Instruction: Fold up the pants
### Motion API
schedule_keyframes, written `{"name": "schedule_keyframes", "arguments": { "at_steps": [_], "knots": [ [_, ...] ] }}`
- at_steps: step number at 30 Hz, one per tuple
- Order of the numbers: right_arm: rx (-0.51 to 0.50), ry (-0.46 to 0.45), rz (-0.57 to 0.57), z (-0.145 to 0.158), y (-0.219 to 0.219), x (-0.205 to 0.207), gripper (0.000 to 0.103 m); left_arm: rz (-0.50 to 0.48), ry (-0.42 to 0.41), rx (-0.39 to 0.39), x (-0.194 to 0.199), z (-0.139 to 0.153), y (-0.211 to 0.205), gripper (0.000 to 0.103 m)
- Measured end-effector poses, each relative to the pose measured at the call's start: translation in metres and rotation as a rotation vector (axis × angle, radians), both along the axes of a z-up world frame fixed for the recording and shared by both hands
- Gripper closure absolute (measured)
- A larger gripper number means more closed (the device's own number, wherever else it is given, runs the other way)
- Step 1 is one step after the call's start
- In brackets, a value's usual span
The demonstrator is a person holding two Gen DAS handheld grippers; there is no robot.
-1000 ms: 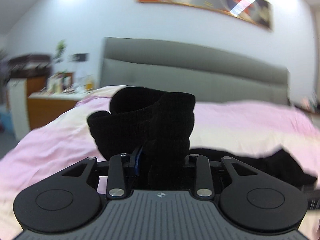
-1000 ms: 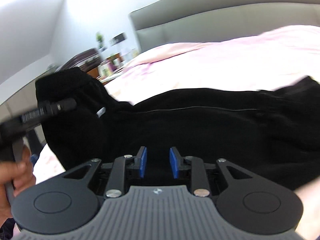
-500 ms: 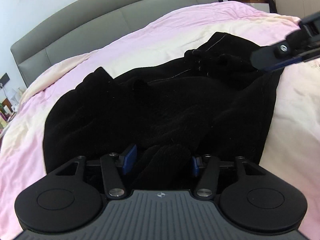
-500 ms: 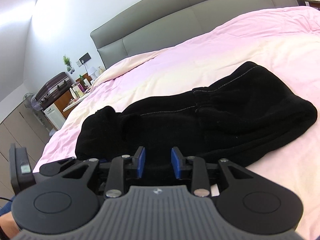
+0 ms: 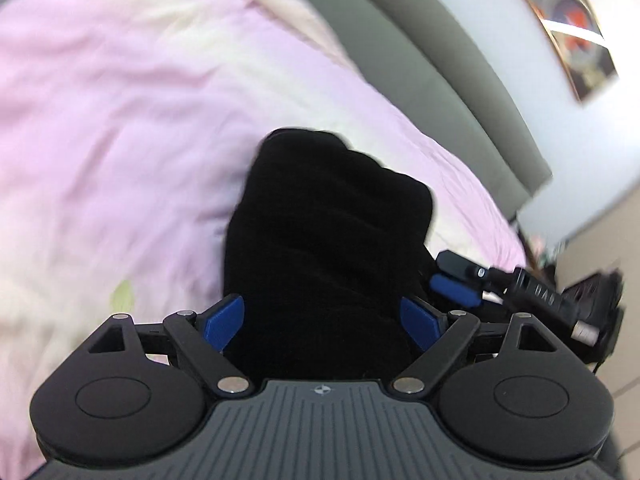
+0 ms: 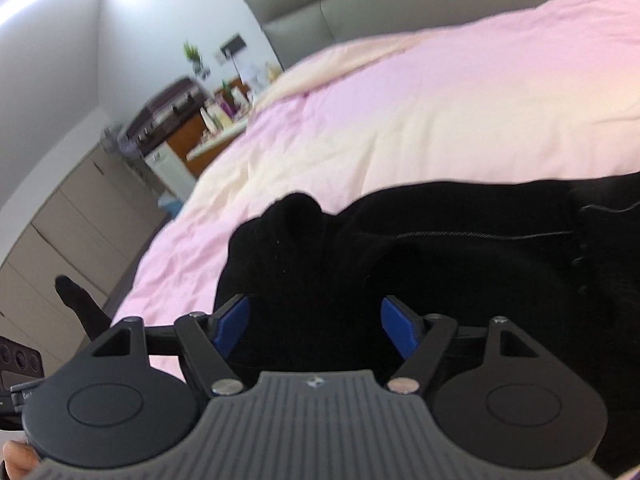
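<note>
A: Left wrist view: the left gripper is being held with its jaws spread wide, having just been opening. The pants are being seen between the blue pads, but neither pad is being pressed into the cloth.

B: And the lie of the pants from there?

A: Straight ahead, bunched into a dark mound running away from the gripper across the bedspread. The right gripper is being seen at the mound's right edge, so both are being kept about equally near. A grey headboard is being shown beyond.

B: Right wrist view?

A: The right gripper is likewise being held apart, its jaws having just been opening, with black cloth between them and ungripped. The pants are being seen stretching long to the right over the pink and cream bedspread; a cluttered side table is being shown at the left wall.
</note>
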State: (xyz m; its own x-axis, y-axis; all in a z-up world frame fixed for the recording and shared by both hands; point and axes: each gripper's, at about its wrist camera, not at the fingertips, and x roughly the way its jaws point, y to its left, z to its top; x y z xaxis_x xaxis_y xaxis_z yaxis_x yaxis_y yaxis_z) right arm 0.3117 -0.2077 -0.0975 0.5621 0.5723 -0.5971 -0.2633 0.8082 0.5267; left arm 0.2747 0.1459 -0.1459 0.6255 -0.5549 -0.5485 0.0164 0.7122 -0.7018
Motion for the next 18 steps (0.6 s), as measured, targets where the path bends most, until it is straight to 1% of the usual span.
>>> {"name": "schedule_keyframes", "arguments": {
  "at_steps": [1,3,4,6,7,8,9,10,11,13,14,16,18],
  "knots": [
    [-0.010,0.017,0.003,-0.004,0.005,0.007,0.029,0.018,0.024,-0.038,0.001,-0.010,0.006,0.002],
    [-0.016,0.058,0.007,-0.013,0.014,0.022,0.029,0.031,0.052,-0.090,0.005,-0.023,0.009,0.002],
    [-0.014,0.078,0.013,-0.019,0.017,0.026,0.029,0.038,0.066,-0.105,0.006,-0.027,0.008,0.002],
    [-0.006,0.113,0.022,-0.029,0.022,0.033,0.030,0.041,0.081,-0.105,0.010,-0.034,0.006,0.002],
    [0.000,0.122,0.026,-0.034,0.023,0.034,0.045,0.040,0.095,-0.105,0.012,-0.037,0.004,0.001],
    [0.010,0.123,0.032,-0.036,0.024,0.035,0.059,0.039,0.111,-0.105,0.013,-0.040,0.003,0.002],
    [0.005,0.108,0.027,-0.035,0.024,0.033,0.062,0.039,0.124,-0.101,0.014,-0.043,0.002,0.003],
    [0.013,0.084,0.029,-0.031,0.021,0.029,0.067,0.039,0.125,-0.094,0.012,-0.041,0.000,0.006],
    [0.050,0.064,0.026,-0.027,0.014,0.026,0.084,0.041,0.117,-0.083,0.011,-0.039,-0.002,0.008],
    [0.192,0.065,0.013,-0.016,-0.009,0.022,0.088,0.039,0.097,-0.071,0.007,-0.030,-0.005,0.008],
    [0.230,0.047,0.005,-0.007,-0.019,0.021,0.088,0.034,0.074,-0.076,0.005,-0.025,-0.007,0.008],
    [0.241,0.011,-0.014,0.006,-0.037,0.017,0.088,0.018,0.022,-0.097,0.002,-0.013,-0.011,0.008],
    [0.253,0.000,-0.041,0.012,-0.055,0.016,0.088,-0.007,-0.014,-0.115,0.002,-0.005,-0.018,0.008]
  ]
}}
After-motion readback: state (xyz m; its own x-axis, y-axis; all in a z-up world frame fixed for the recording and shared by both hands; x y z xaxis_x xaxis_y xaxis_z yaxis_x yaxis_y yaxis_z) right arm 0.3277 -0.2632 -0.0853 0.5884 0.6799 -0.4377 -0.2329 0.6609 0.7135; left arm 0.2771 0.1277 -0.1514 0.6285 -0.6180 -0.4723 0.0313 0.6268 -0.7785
